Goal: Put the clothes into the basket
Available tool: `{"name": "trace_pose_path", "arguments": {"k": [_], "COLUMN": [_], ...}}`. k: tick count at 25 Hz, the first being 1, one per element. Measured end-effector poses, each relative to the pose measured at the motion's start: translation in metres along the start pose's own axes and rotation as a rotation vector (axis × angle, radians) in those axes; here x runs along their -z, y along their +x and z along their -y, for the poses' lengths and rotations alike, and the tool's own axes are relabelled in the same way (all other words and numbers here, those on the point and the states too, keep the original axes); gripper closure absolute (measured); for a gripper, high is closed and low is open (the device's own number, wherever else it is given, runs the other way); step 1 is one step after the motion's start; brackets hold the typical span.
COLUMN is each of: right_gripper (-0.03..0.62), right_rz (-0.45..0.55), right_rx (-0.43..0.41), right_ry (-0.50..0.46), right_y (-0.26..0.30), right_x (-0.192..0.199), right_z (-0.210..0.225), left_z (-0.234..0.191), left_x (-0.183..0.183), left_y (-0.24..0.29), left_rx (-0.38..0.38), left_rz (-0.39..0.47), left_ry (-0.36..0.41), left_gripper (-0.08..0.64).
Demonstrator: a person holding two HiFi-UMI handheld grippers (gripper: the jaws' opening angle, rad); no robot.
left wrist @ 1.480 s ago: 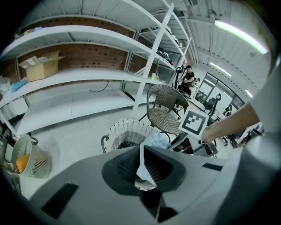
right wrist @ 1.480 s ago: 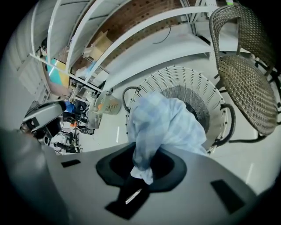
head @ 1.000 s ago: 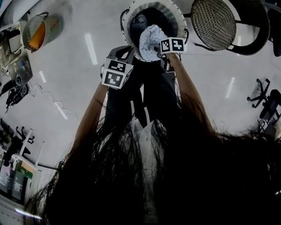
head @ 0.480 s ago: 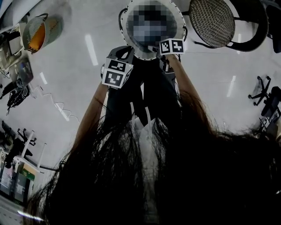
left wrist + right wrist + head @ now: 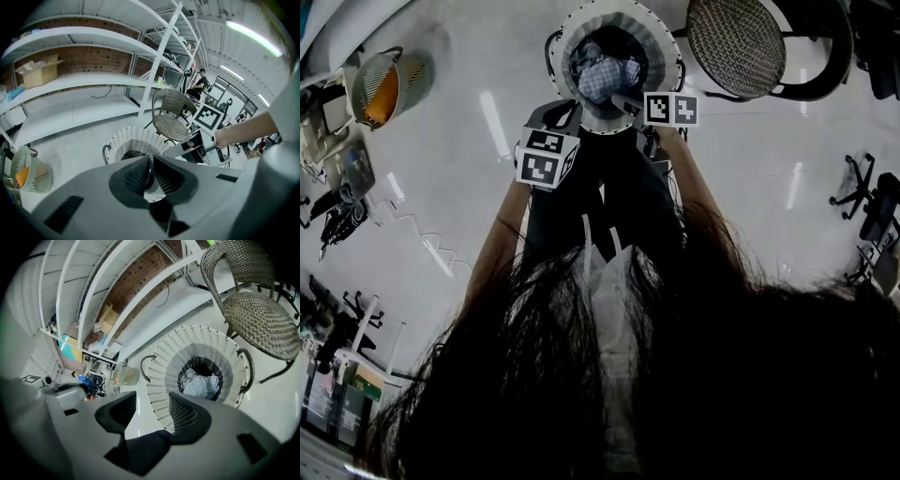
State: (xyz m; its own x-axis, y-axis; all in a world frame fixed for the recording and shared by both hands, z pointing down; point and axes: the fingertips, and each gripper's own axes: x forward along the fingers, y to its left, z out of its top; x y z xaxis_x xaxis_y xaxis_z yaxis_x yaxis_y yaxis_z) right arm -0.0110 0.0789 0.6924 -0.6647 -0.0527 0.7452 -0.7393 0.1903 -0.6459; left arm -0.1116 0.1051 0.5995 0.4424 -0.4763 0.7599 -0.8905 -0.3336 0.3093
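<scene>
Hovering by the basket point(image 5: 663, 42) of clothes point(image 5: 602, 77), right gripper point(image 5: 152, 416) spread empty, left gripper point(image 5: 151, 173) pressed together.

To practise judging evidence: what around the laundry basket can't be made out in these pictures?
- Basket bottom, head view: covered by clothes.
- Basket interior, left gripper view: mostly behind left claw.
- Orange item in small basket, head view: too small.
- Floor underfoot, head view: hidden by hair.

A pale, glossy floor point(image 5: 469, 187) carries everything here. A white wicker basket point(image 5: 661, 39) stands upright on it, with a woven chair point(image 5: 736, 47) just beside it to the right. Well apart on the left sits a smaller basket point(image 5: 411, 70). A thin cable point(image 5: 436, 246) trails loosely across the floor nearby, and an office chair point(image 5: 855, 195) stands far right.
</scene>
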Motion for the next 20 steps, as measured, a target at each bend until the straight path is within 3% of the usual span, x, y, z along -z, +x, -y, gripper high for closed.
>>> {"name": "trace_pose_path", "arguments": {"k": [10, 20], "right_gripper": [0.371, 0.371], "right_rz": [0.227, 0.431], "right_rx": [-0.087, -0.128], "right_ry": [-0.005, -0.103], "right_y": [-0.074, -0.141], "right_x": [-0.042, -0.083], "right_z": [-0.066, -0.135], "left_z": [0.016, 0.007], "left_x": [-0.034, -0.074], "left_y": [-0.036, -0.078], "left_rx": [0.013, -0.009], "left_rz": [0.072, 0.165], "left_ry": [-0.018, -0.028], "left_gripper": [0.522, 0.522]}}
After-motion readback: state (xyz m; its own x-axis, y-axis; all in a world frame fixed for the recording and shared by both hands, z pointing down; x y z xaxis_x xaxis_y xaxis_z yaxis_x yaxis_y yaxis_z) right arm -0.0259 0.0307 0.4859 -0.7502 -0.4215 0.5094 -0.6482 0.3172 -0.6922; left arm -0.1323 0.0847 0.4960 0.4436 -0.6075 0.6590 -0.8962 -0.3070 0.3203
